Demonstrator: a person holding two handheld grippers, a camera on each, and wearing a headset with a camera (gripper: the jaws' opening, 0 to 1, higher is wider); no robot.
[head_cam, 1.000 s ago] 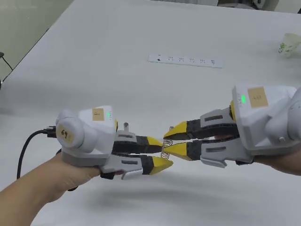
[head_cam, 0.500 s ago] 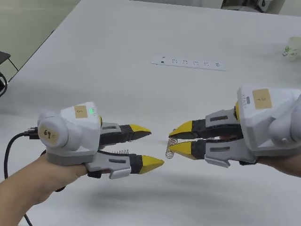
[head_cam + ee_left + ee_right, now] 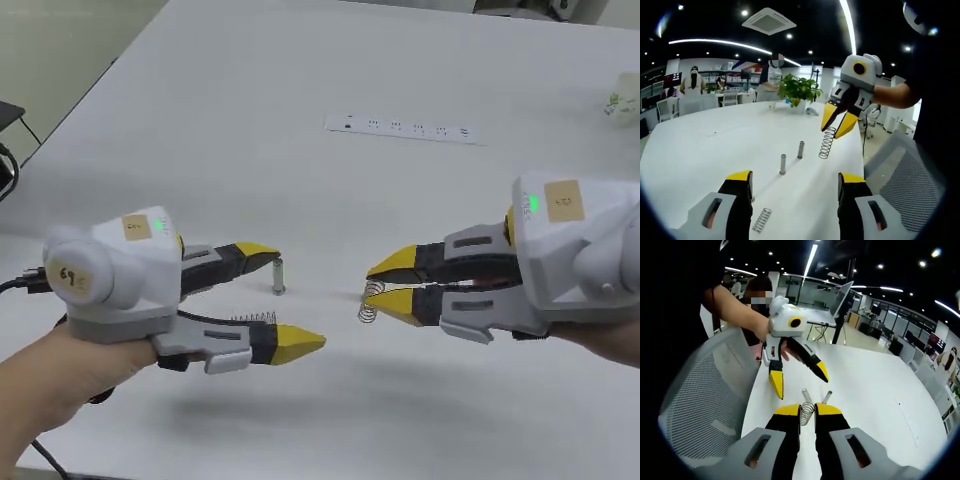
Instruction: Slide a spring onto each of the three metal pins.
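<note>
Above the white table, the right gripper pinches a spring at its nearly closed tips. The left gripper gapes wide, empty. Between them stands a bare pin — beyond it a spring-covered pin — and a loose spring lies flat.

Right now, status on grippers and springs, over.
Left gripper open, empty. Right gripper shut on spring. Bare pin upright between them; nothing seen in the way.
</note>
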